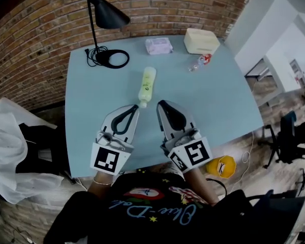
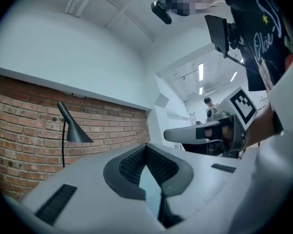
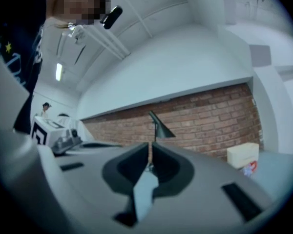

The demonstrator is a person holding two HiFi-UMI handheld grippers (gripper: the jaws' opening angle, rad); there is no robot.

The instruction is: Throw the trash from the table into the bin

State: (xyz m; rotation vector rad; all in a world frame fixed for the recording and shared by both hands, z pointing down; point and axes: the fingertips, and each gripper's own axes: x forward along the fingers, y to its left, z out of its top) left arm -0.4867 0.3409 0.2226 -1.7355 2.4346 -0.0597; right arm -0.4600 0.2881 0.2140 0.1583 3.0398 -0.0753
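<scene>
Beside beige box (image 1: 201, 40): crumpled clear wrapper (image 1: 199, 62), red patch.

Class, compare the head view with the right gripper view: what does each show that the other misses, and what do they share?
Only the head view shows the bottle and the pack of wipes. Only the right gripper view shows the ceiling light and a distant person. Both show the lamp, the cream box, the crumpled wrapper and the brick wall.
</scene>
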